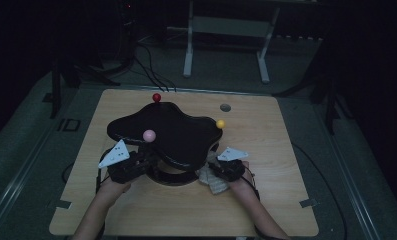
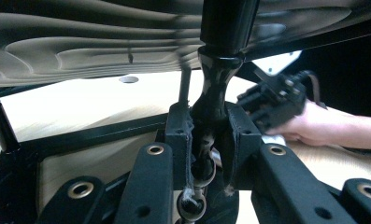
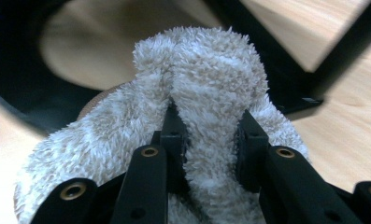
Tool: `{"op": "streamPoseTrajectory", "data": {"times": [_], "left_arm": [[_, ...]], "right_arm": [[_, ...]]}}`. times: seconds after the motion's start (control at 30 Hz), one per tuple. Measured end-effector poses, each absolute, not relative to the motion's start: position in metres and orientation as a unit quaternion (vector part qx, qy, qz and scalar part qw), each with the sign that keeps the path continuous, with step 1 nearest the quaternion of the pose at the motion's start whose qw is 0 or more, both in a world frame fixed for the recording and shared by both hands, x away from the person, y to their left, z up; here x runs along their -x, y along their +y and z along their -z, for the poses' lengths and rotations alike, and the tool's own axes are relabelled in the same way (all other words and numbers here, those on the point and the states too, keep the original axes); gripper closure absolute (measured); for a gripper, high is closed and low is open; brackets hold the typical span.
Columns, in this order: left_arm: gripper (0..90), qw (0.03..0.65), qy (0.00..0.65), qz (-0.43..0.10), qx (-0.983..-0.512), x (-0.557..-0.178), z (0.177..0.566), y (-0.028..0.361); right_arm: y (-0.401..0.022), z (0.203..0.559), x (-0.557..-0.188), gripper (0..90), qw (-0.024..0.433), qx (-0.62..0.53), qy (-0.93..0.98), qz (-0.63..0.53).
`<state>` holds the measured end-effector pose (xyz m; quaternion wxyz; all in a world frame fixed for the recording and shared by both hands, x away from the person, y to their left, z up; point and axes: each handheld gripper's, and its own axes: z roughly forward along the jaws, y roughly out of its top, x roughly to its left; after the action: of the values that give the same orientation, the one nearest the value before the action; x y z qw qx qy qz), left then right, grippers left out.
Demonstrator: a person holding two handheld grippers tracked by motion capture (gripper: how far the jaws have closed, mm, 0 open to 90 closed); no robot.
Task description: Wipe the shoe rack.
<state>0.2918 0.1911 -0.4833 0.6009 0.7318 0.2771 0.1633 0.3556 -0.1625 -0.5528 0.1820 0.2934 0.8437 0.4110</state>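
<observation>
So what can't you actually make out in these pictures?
- High view: the cloth is half hidden by the right gripper.
- High view: the stand's post is hidden under the black top.
- Left gripper view: the post's foot is hidden behind the left gripper.

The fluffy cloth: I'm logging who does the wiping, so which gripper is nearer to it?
Right. The right gripper is clamped on the fluffy cloth beside the stand's base. The left gripper grips the black stand post, apart from the cloth.
</observation>
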Motion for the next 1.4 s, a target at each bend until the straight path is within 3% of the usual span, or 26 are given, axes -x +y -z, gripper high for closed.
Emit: {"op": "streamPoseTrajectory", "data": {"times": [0.5,0.9,1.0,1.4], "left_arm": [[74.3,0.600,0.285,-0.167,-0.729,-0.290,0.484,0.190],[72.0,0.594,0.282,-0.175,-0.732,-0.279,0.483,0.181],[62.7,0.594,0.282,-0.180,-0.731,-0.274,0.484,0.179],[51.1,0.575,0.303,-0.200,-0.733,-0.250,0.477,0.206]], "right_arm": [[-0.115,0.548,-0.309,69.9,0.149,-0.216,0.864,-0.429],[-0.158,0.526,-0.310,69.9,0.192,-0.260,0.845,-0.426],[-0.172,0.521,-0.310,69.9,0.201,-0.276,0.834,-0.433],[-0.208,0.501,-0.303,69.9,0.227,-0.308,0.810,-0.445]]}}
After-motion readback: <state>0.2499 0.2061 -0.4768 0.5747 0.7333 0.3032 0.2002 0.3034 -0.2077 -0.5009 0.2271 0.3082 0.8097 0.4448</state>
